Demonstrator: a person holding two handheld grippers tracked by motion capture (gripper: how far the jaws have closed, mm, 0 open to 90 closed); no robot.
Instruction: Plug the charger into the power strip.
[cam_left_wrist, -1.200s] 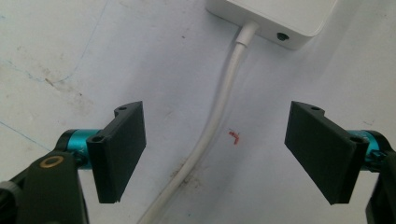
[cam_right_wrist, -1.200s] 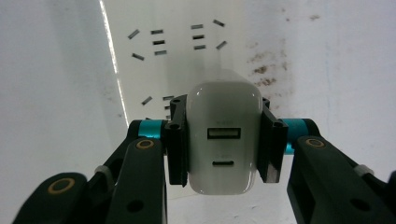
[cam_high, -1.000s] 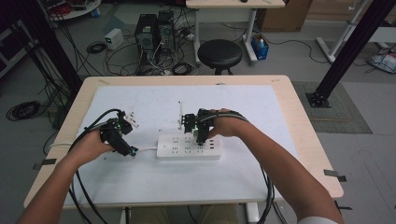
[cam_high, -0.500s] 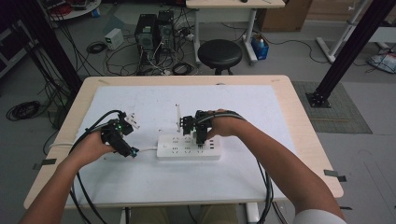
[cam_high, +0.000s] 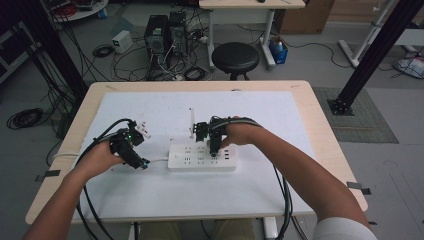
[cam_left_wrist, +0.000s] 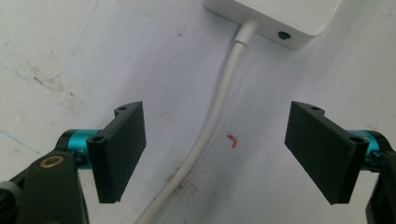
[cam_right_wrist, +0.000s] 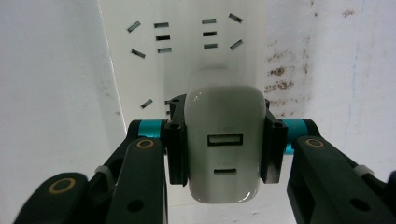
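Observation:
A white power strip (cam_high: 200, 157) lies flat in the middle of the white table, its cable (cam_left_wrist: 219, 102) running out of its left end. My right gripper (cam_high: 215, 150) points down over the strip and is shut on a white USB charger (cam_right_wrist: 224, 149), one jaw on each side. The charger sits against the socket face of the strip (cam_right_wrist: 182, 56); its prongs are hidden. My left gripper (cam_high: 141, 162) rests just left of the strip, open, with its jaws (cam_left_wrist: 219, 154) wide apart on either side of the cable and not touching it. The end of the strip (cam_left_wrist: 280, 16) lies just ahead.
The white mat (cam_high: 280, 115) is stained in places. Beyond the table's far edge stand a black stool (cam_high: 235, 57) and computer towers (cam_high: 165, 32) among floor cables. A black frame leg (cam_high: 370, 55) rises at the right.

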